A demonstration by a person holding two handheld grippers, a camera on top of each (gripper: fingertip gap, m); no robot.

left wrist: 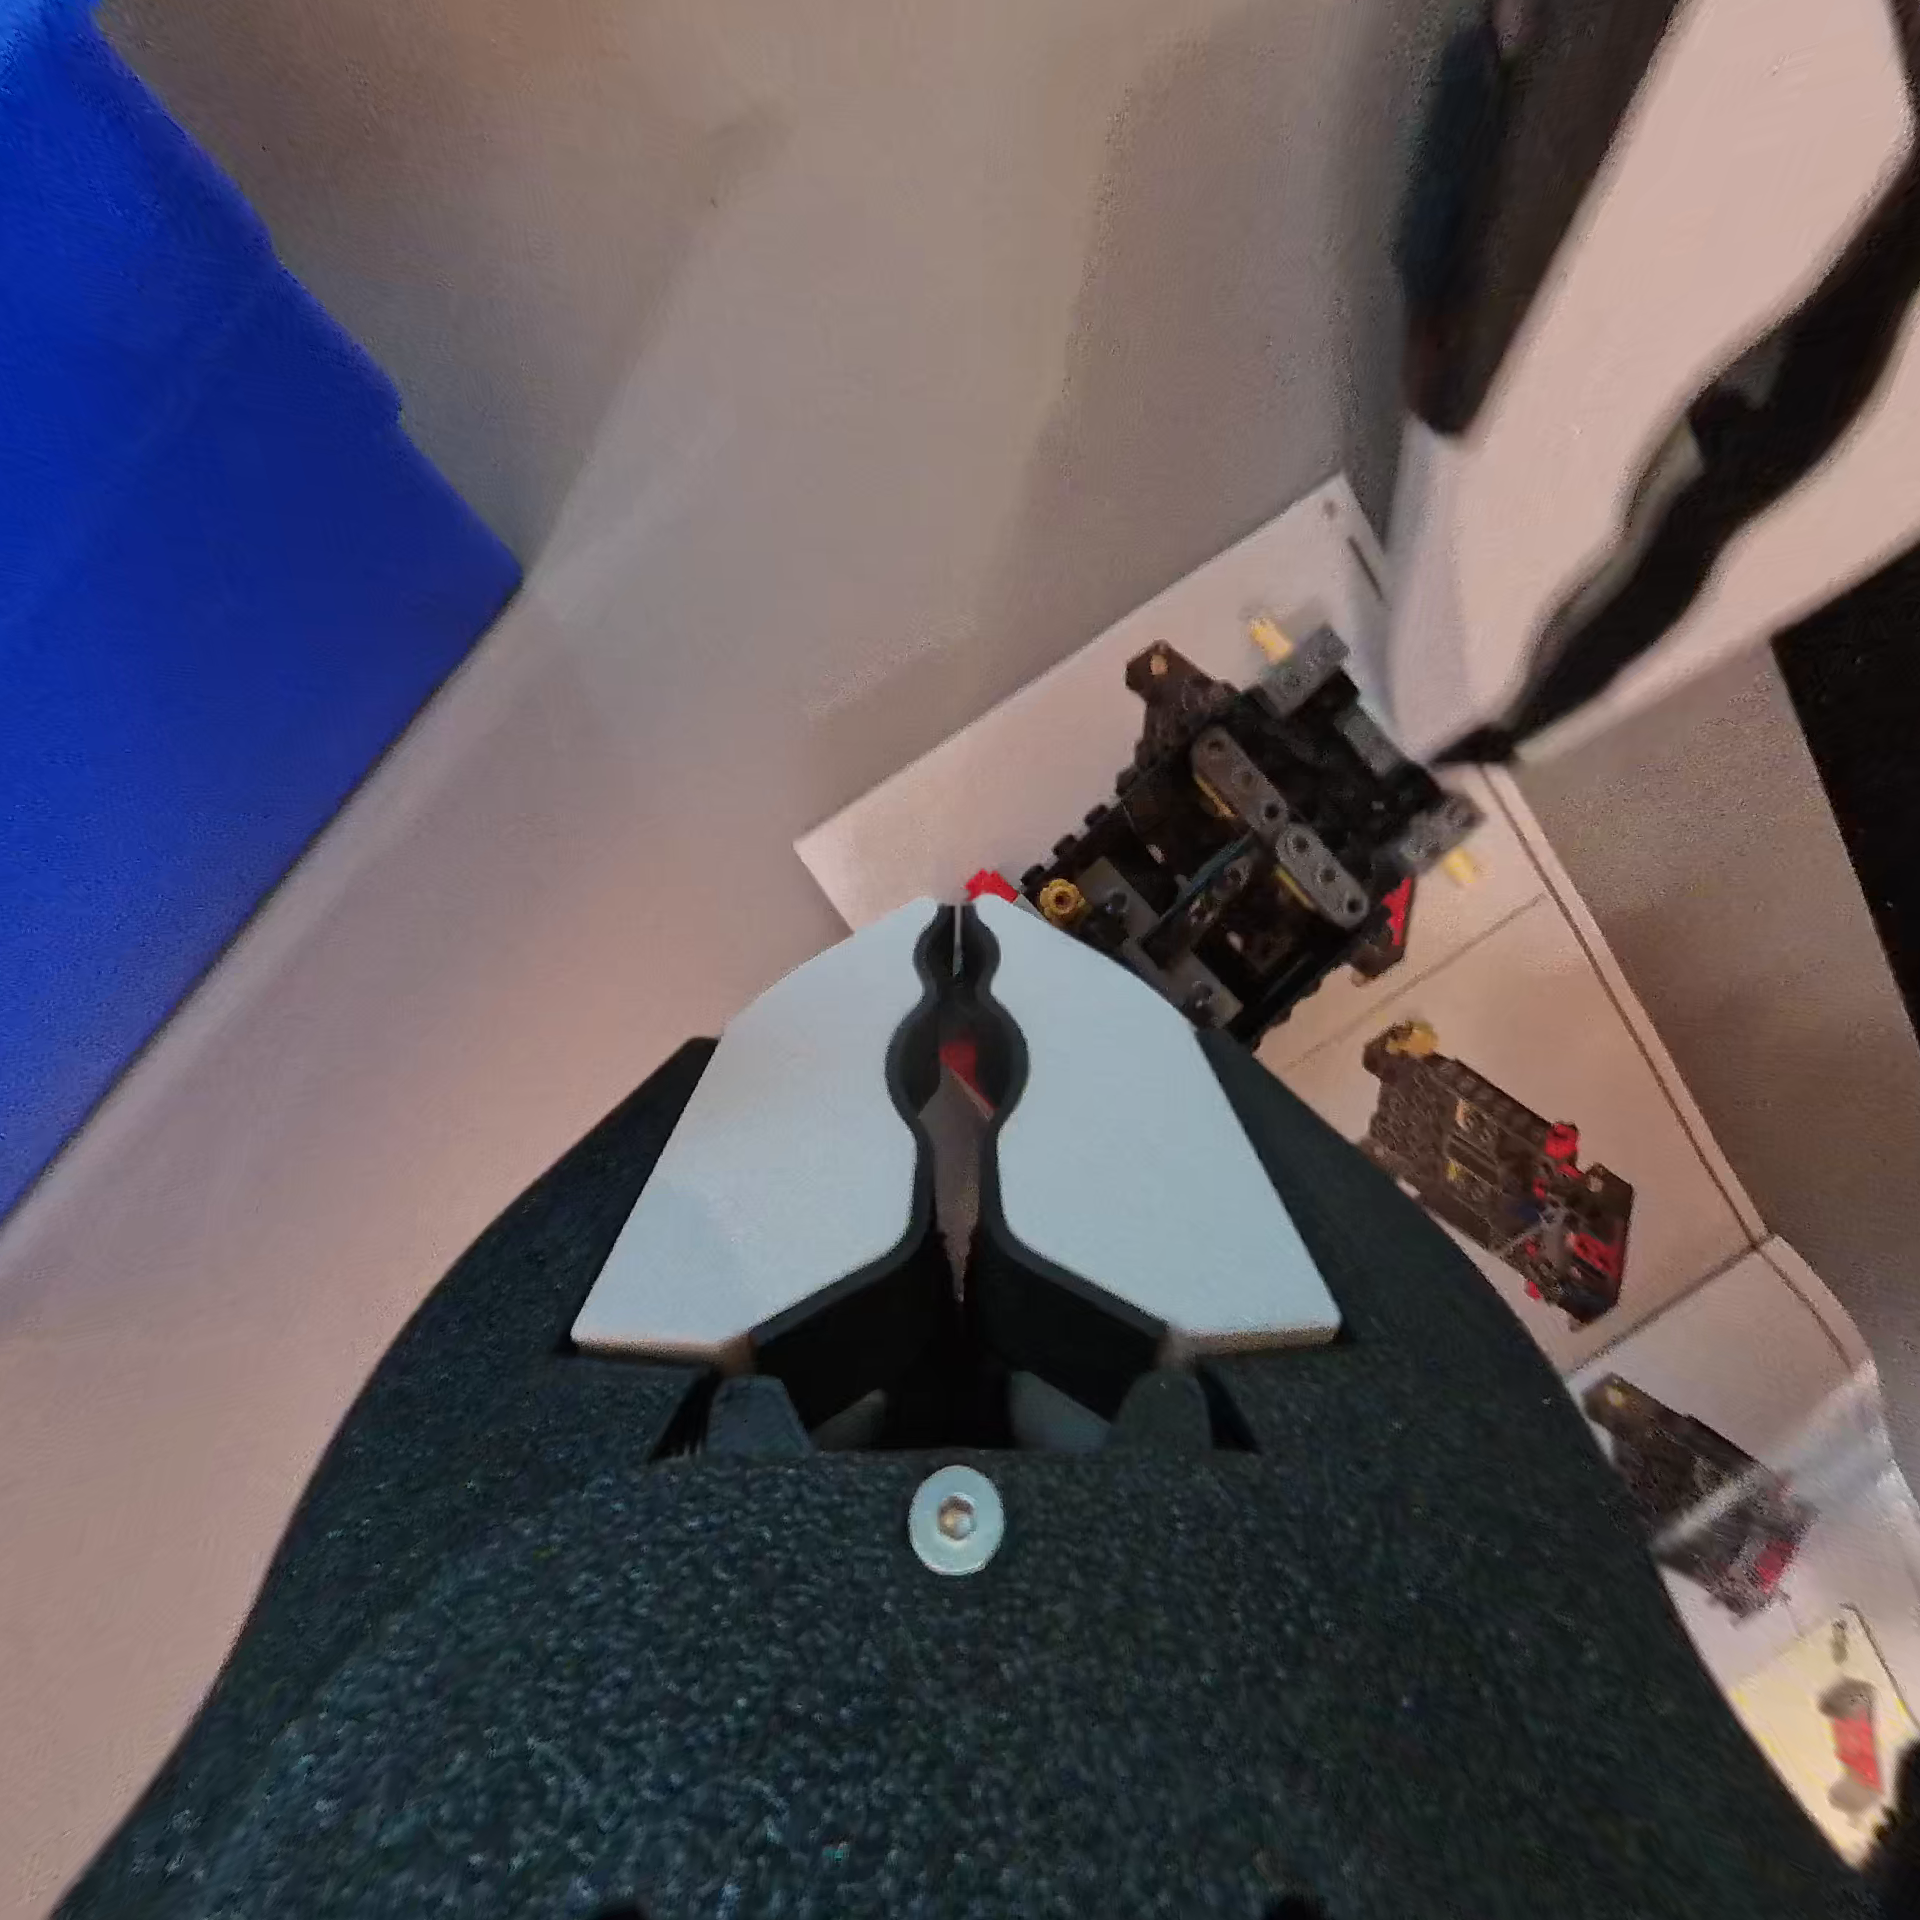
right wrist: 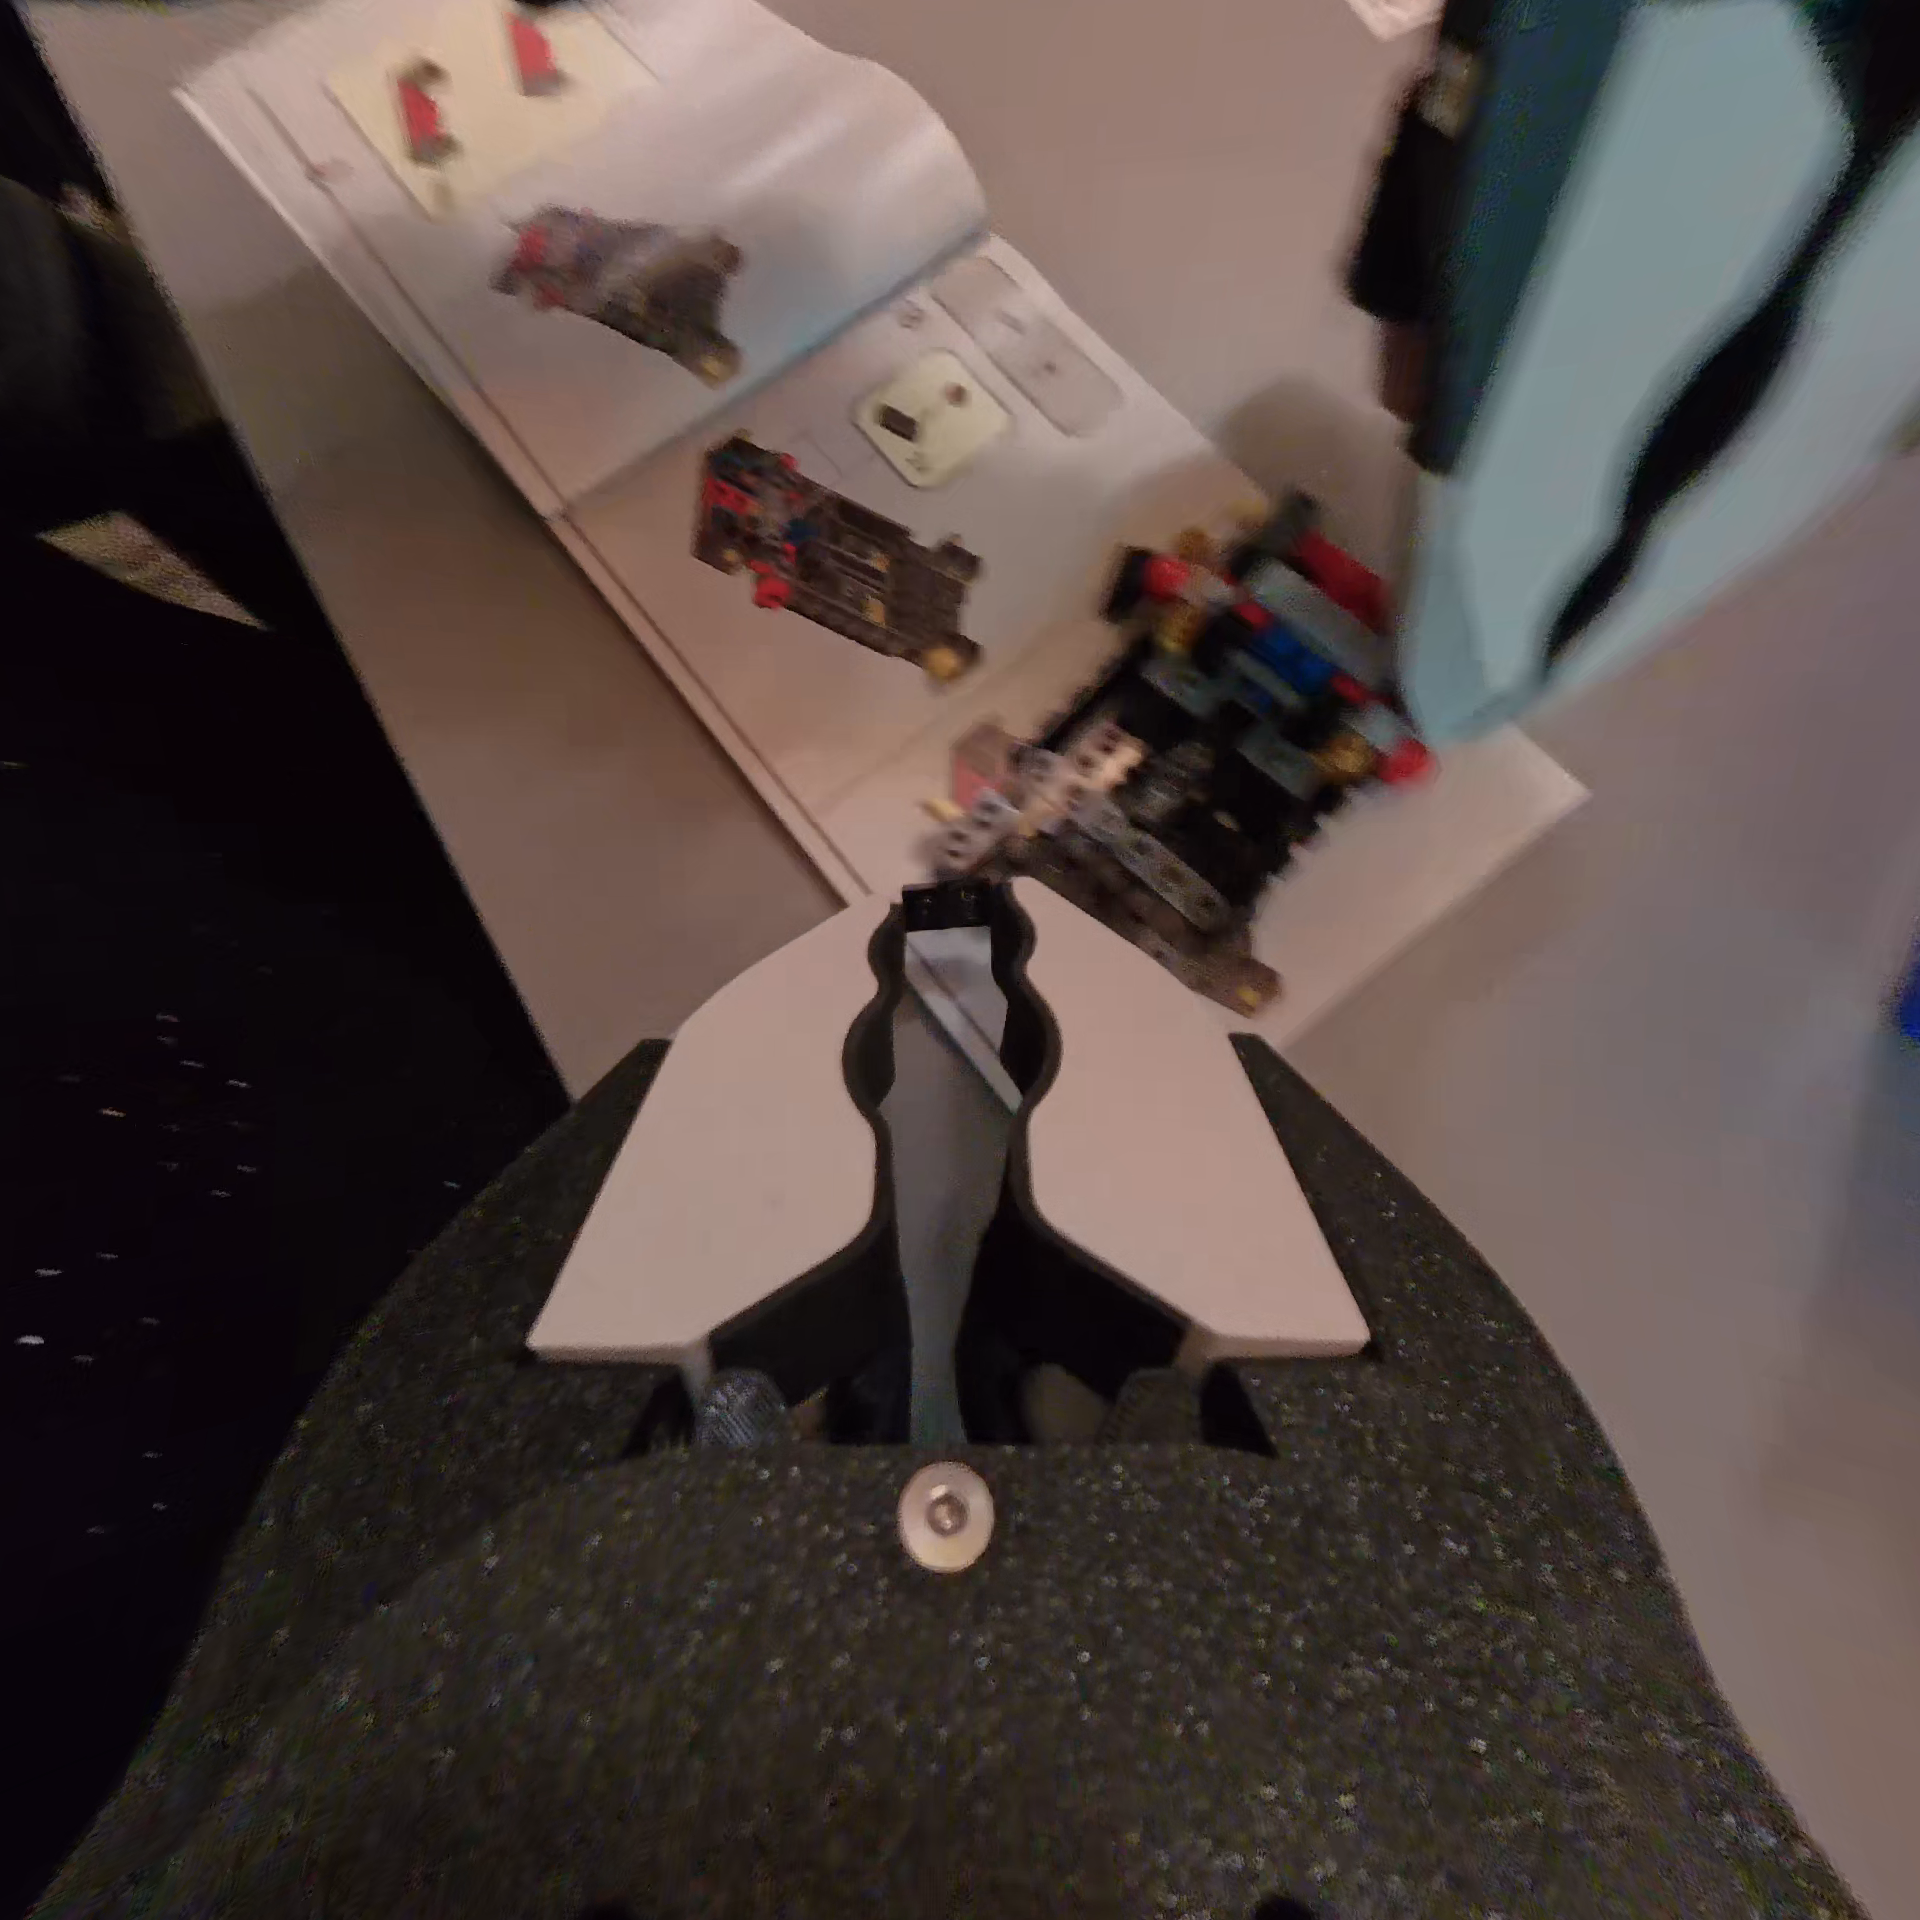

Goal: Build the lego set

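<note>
A mostly black lego build point(left wrist: 1247, 862) with grey beams and red and yellow pins lies on an open instruction booklet point(left wrist: 1621, 1049). My left gripper point(left wrist: 961, 914) is shut, with its tips just short of the build's red end. Whether it holds anything I cannot tell. My right gripper point(right wrist: 954, 914) is shut on a small black lego piece point(right wrist: 948, 906), just short of the build's point(right wrist: 1226, 748) grey-beam end. In the left wrist view the right gripper point(left wrist: 1475, 746) comes in from the top right. In the right wrist view the left gripper point(right wrist: 1455, 717) hangs over the build's far end.
The booklet point(right wrist: 623, 343) lies open on a pale table point(left wrist: 727, 416), with printed pictures of the model on its pages. A blue object point(left wrist: 156, 520) stands at the table's left. Dark floor point(right wrist: 156, 935) lies beyond the table edge.
</note>
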